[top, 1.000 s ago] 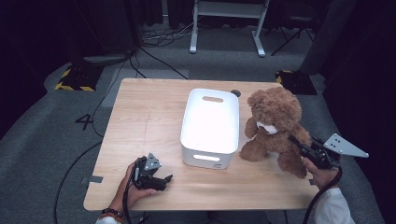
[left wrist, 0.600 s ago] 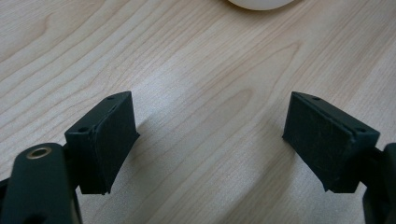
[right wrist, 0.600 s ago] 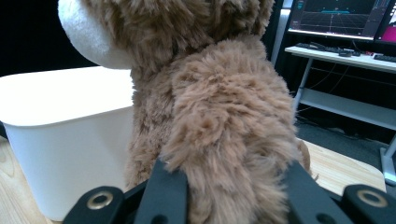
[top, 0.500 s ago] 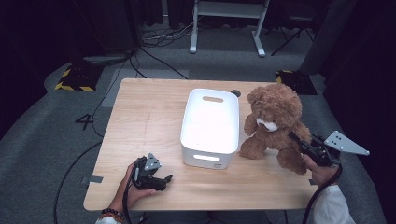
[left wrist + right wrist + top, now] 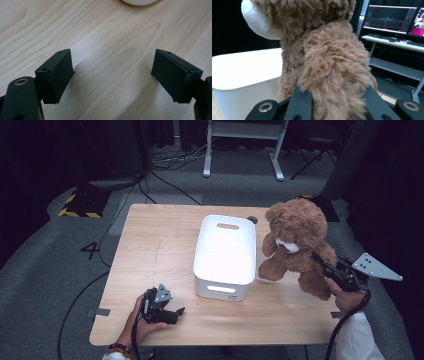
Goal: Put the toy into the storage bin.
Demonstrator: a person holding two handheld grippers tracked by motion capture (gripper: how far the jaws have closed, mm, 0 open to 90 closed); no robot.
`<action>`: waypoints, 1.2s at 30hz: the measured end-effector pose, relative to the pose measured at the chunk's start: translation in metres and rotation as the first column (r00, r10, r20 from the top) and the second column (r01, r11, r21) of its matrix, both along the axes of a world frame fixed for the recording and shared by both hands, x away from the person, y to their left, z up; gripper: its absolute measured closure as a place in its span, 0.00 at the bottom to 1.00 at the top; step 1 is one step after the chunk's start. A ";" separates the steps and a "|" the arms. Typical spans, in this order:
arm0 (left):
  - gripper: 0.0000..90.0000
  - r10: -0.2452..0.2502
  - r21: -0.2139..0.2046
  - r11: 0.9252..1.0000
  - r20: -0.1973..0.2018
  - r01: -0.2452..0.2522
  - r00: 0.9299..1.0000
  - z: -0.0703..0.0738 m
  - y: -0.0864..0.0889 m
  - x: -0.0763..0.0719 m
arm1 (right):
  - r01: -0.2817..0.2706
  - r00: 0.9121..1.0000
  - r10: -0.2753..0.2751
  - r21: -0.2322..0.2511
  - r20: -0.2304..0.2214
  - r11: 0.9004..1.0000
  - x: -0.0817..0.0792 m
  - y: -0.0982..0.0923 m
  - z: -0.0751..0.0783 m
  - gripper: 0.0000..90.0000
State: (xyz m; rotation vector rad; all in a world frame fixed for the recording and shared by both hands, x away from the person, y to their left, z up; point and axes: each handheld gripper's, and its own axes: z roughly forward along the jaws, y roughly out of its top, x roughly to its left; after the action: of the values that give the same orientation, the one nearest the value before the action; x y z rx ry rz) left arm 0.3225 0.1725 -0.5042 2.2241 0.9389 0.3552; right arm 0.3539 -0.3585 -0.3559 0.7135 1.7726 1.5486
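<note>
Right hand-held gripper point(image 5: 324, 266): clamped tight on the bear's arm; in the right gripper view the brown fur bulges up between the 2 black jaws and spills over them.
Bear point(image 5: 296, 242): brown plush with a white muzzle, upright, tilted slightly toward the bin, at the right side of the surface. Its lower paw sits just beside the bin's right wall; whether the feet rest on the wood cannot be told.
Bear, close view point(image 5: 329, 57): the arm fills the centre, the muzzle shows top left, the bin's white wall lies behind it at the left.
Left hand-held gripper point(image 5: 172, 312): held low at the near left of the surface, jaws parted with nothing between them.
Left pads point(image 5: 60, 75): 2 black pads stand well apart over bare wood grain; a curved white edge of the bin shows at the top of the left gripper view.
Bin point(image 5: 226, 292): white, rectangular, open top, slot handles in its ends, centre of the surface.
Surface point(image 5: 150, 245): light wood, rectangular.
Floor: grey carpet, cables trailing at the far left.
</note>
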 end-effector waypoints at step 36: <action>0.20 0.006 -0.001 1.000 0.001 -0.006 1.000 0.000 0.000 -0.001 | -0.014 0.995 0.010 0.042 0.103 0.999 -0.016 -0.001 0.052 0.87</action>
State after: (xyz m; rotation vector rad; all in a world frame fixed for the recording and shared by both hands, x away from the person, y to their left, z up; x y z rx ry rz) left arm 0.3218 0.1724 -0.5043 2.2205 0.9447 0.3582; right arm 0.3376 -0.3599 -0.3035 0.6331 1.6751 1.6069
